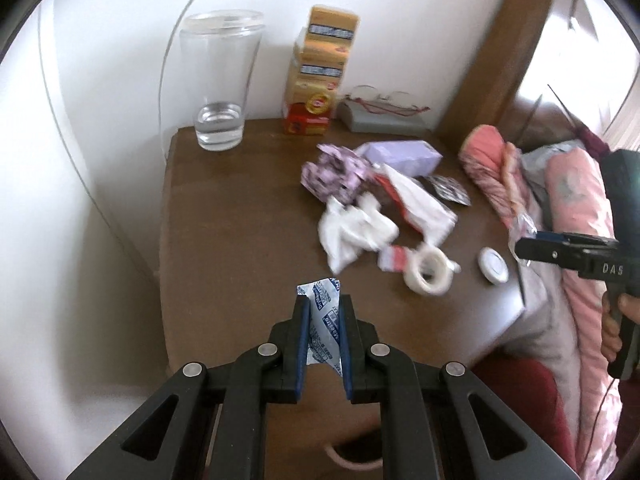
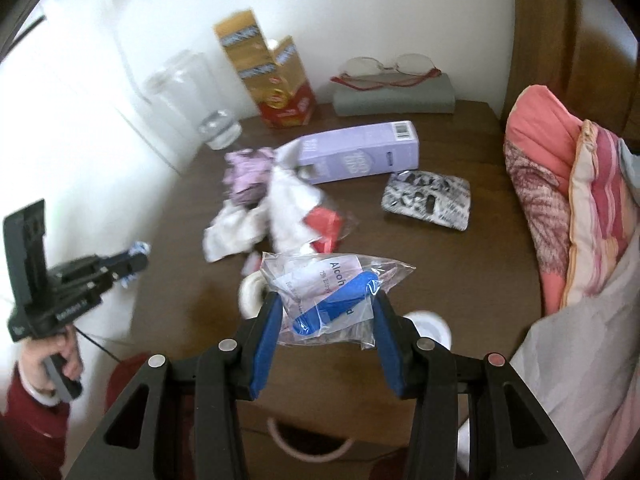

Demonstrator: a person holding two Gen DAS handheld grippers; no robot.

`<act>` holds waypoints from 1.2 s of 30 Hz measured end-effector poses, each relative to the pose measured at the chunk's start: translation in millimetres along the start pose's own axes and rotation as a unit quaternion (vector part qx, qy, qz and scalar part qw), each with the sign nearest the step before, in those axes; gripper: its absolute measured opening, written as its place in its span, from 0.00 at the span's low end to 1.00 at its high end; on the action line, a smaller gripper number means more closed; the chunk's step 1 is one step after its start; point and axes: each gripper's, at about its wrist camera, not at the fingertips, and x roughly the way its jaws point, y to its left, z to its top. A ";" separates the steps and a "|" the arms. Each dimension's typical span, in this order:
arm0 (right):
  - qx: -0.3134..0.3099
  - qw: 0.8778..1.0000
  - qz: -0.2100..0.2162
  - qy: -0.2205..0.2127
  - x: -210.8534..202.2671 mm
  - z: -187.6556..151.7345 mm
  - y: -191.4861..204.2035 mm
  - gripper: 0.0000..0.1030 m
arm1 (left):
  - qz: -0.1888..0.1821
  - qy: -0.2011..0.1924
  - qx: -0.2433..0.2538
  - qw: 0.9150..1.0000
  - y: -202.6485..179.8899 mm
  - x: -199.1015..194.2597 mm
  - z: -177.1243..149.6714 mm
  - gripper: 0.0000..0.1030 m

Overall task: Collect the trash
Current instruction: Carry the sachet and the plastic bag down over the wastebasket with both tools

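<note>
**Both claws holding trash above the cluttered bedside surface**

The left claw (image 1: 325,322) is pinching a small blue-and-white printed wrapper (image 1: 323,320) between its blue pads, the jaws drawn narrow around the folded foil, which is sticking up past the fingertips. In the right wrist view the same claw (image 2: 134,266) is showing at the left edge, gripped by a hand (image 2: 56,356) in a red sleeve (image 2: 24,424), with the wrapper poking out at its tip, though blur is making it hard to read there.

The right claw (image 2: 326,312) is gripping a clear plastic bag (image 2: 332,292) with a white label and a blue item inside; its jaws are standing partly apart, pressing on the bag's two sides and holding it above the brown surface (image 2: 460,260).

More trash is lying in a heap near the middle of the surface: crumpled white tissues (image 1: 352,232), a crushed pink-patterned wrapper (image 1: 336,172), a red-and-white packet (image 1: 404,200) and a used blister pack (image 2: 426,200). A lilac carton (image 2: 360,150) is lying on its side just behind the heap. A roll of white tape (image 1: 426,272) and a small round lid (image 1: 494,266) are sitting near the front edge.

At the back, against the wall, a nearly empty drinking glass (image 1: 222,80) is standing upright, beside tall yellow boxes (image 1: 320,68), and spectacles (image 2: 390,68) are resting on a grey case (image 2: 394,98). Pink bedding (image 2: 560,184) is lying beside the right edge of the surface.
</note>
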 end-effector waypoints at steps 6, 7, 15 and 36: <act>0.004 0.999 0.034 -0.021 -33.0 -36.7 18.8 0.43 | -0.004 -0.005 0.008 1.000 -27.1 -29.0 -36.0 0.14; 0.007 0.999 0.043 -0.024 -39.4 -44.1 21.0 0.43 | -0.008 -0.006 0.008 1.000 -30.4 -33.8 -41.8 0.14; 0.014 0.995 0.088 -0.049 -74.0 -93.0 34.5 0.43 | -0.016 -0.001 0.010 1.000 -55.4 -59.1 -87.2 0.14; 0.038 0.992 0.121 -0.024 -73.0 -202.9 32.0 0.43 | -0.022 0.094 0.016 0.995 -106.4 1.7 -180.7 0.14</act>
